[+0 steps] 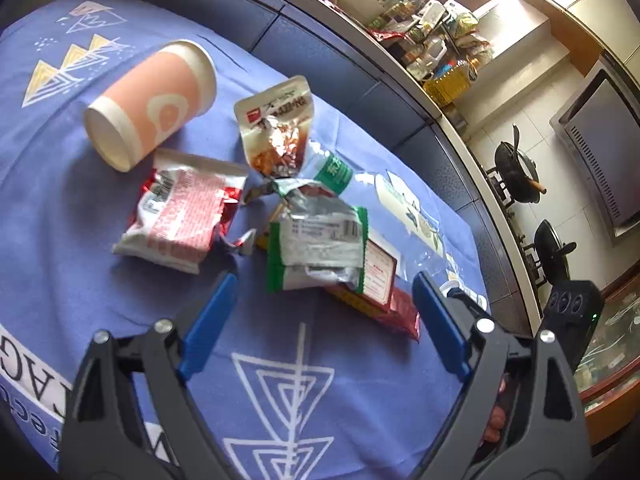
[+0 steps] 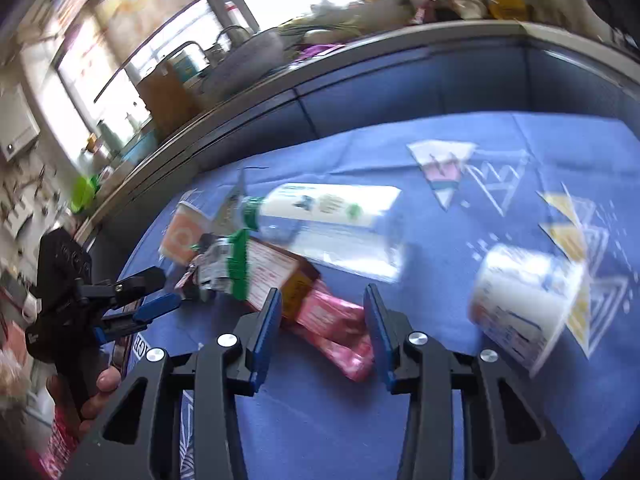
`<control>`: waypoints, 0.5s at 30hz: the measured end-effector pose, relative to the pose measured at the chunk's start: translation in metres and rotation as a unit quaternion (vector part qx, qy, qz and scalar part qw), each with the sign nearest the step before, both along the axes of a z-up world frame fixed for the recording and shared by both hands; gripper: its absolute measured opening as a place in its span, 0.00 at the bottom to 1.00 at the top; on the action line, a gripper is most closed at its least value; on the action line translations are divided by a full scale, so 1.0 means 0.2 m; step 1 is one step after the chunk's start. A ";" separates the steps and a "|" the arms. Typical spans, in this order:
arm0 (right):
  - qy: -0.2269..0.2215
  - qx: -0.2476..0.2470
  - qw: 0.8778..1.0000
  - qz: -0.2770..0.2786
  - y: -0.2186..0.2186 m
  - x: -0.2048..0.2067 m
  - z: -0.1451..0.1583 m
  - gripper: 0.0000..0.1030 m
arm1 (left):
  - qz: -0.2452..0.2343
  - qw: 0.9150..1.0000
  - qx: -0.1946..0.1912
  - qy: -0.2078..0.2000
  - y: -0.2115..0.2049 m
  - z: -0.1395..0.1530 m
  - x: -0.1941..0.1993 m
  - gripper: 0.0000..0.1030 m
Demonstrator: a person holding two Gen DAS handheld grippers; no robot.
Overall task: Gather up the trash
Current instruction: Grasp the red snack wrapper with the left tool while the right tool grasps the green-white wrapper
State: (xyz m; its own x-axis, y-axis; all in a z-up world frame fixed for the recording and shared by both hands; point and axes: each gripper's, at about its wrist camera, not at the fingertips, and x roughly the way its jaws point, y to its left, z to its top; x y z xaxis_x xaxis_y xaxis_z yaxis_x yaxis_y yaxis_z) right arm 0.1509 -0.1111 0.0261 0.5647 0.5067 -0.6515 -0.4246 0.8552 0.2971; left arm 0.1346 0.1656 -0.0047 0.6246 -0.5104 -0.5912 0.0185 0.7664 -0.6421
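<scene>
Trash lies on a blue tablecloth [image 1: 304,360]. My left gripper [image 1: 324,284] is open, its blue pads either side of a green-edged wrapper [image 1: 316,248] that lies on a red carton [image 1: 380,292]. A pink paper cup [image 1: 152,104] lies on its side; a red-and-white wrapper [image 1: 180,216], a brown snack pouch [image 1: 276,128] and a clear bottle [image 1: 400,208] lie around. My right gripper [image 2: 322,300] is open, just above the pink carton end [image 2: 336,332]. The bottle [image 2: 332,220] and a white cup [image 2: 524,304] lie beyond. The left gripper [image 2: 160,300] shows at left.
A dark blue panelled counter front [image 1: 360,80] rises behind the table. Cluttered shelves [image 1: 436,40] and a stove with black pans [image 1: 516,168] stand beyond. A window [image 2: 120,92] and a sink area are at the back left in the right wrist view.
</scene>
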 end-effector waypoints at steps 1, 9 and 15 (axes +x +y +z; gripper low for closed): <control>-0.009 -0.012 1.000 0.020 0.08 0.01 0.02 0.41 | 0.004 1.000 0.005 -0.001 0.01 0.00 -0.02 0.83; 0.012 -0.009 0.999 0.052 0.39 0.28 -0.03 0.35 | 0.084 0.995 0.038 0.030 0.31 -0.06 -0.03 0.83; 0.059 0.010 0.995 0.079 0.45 0.30 -0.11 0.37 | 0.063 0.996 0.050 0.045 0.30 -0.13 0.12 0.81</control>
State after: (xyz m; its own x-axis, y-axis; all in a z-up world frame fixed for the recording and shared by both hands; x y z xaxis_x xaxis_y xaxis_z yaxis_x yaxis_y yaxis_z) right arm 0.2109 -0.0214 0.0045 0.3962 0.5967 -0.6978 -0.5146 0.7738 0.3694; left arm 0.1594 0.2247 -0.0303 0.6222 -0.3669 -0.6916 -0.1354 0.8197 -0.5566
